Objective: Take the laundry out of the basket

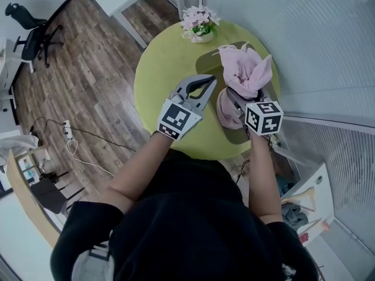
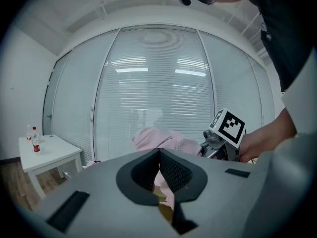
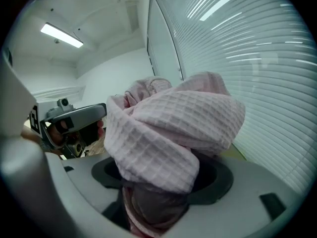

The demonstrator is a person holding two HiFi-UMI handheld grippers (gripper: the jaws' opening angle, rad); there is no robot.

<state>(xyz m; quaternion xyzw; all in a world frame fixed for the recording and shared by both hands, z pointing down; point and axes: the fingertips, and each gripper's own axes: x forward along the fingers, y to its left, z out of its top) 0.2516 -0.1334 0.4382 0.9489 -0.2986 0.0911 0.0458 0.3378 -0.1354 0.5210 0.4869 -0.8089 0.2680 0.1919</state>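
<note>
Just right of centre in the head view, the right gripper (image 1: 237, 97) has its jaws clenched on a pink waffle-weave towel (image 1: 249, 69). The towel is bunched and stands above a round yellow-green worktop (image 1: 164, 81). Beneath it lies a darker olive shape that I take to be the basket (image 1: 211, 57). More pink cloth (image 1: 225, 110) sits low in it; I cannot tell if this is the towel's tail or a second piece.

The left gripper (image 1: 208, 85), just left of the towel, has its jaws closed together on nothing. A pot of pink flowers (image 1: 199, 25) stands at the worktop's upper edge.

To do this step well, lift until the hanging cloth is clear of the basket. Then carry it to the bare worktop at left, away from the flowers. The free left gripper could catch a trailing end or steady the basket.
</note>
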